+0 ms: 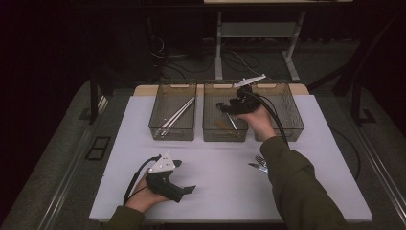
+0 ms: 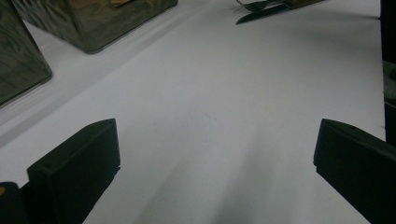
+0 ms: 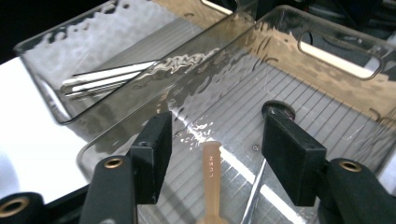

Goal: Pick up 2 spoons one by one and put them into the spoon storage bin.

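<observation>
A tan-handled utensil (image 3: 211,179) and a metal one (image 3: 254,196) are seen lying on the floor of the middle bin (image 1: 210,132), directly below the right gripper (image 3: 215,161), whose jaws are parted and grasp nothing. Slender metal pieces (image 1: 177,116) are held in the left bin (image 1: 155,127). Cutlery (image 1: 259,164) is left on the white surface (image 1: 220,187). The left gripper (image 2: 215,154) is held low, jaws spread wide, empty.

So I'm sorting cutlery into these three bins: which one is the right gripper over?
The middle bin. The right gripper hangs over it with open jaws, above a tan handle. The left bin holds chopsticks; the right bin is beside the hand.
</observation>
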A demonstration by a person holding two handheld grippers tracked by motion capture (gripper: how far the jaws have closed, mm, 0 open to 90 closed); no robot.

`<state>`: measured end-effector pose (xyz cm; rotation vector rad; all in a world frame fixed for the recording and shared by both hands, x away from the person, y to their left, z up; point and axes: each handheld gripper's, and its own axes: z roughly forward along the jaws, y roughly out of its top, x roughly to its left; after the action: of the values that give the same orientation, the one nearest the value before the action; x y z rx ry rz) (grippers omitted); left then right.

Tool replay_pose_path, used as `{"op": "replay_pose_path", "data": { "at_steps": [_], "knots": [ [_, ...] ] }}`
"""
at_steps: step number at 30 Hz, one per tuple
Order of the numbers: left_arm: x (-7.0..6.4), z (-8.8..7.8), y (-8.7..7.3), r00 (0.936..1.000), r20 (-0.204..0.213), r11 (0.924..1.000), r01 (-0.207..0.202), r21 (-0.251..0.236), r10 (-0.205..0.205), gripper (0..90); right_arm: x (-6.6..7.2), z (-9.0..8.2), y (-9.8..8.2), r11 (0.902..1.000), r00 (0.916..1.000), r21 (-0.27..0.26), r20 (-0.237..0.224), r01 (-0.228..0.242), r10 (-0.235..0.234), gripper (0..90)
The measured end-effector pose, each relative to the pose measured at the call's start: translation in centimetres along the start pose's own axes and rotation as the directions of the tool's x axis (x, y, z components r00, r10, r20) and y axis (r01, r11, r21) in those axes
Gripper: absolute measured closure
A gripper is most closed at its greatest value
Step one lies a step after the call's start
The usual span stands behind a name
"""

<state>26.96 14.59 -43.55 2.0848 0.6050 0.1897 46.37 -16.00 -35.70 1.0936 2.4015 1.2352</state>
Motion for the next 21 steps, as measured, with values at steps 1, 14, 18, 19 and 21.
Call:
{"op": "replay_pose_path", "data": {
  "at_steps": [1, 14, 18, 19, 21],
  "knots": [
    [0.0, 0.0, 0.0, 1.0000, -0.001, 1.0000, 0.001, -0.004, -0.001, 0.0, 0.0, -0.3, -0.1, 1.0000, 1.0000, -0.005, -0.005, 0.001, -0.001, 41.3],
    [0.6, -0.1, -0.2, 0.9997, -0.019, 0.9999, 0.013, -0.006, -0.013, 0.0, 0.4, -4.6, -2.6, 0.9981, 0.9975, -0.056, -0.065, 0.025, -0.029, 38.5],
    [0.6, -0.1, -0.2, 0.9996, -0.019, 0.9997, 0.021, -0.012, -0.021, 0.0, 0.4, -5.7, -3.7, 0.9974, 0.9965, -0.067, -0.077, 0.026, -0.031, 37.9],
    [0.6, -0.1, -0.2, 0.9996, -0.019, 0.9997, 0.020, -0.013, -0.021, 0.0, 0.4, -5.9, -3.9, 0.9972, 0.9961, -0.070, -0.082, 0.027, -0.033, 37.7],
    [0.5, -0.1, -0.2, 0.9995, -0.022, 0.9997, 0.020, -0.012, -0.021, 0.0, 0.5, -6.4, -4.4, 0.9968, 0.9956, -0.074, -0.087, 0.030, -0.036, 37.4]
  ]
}}
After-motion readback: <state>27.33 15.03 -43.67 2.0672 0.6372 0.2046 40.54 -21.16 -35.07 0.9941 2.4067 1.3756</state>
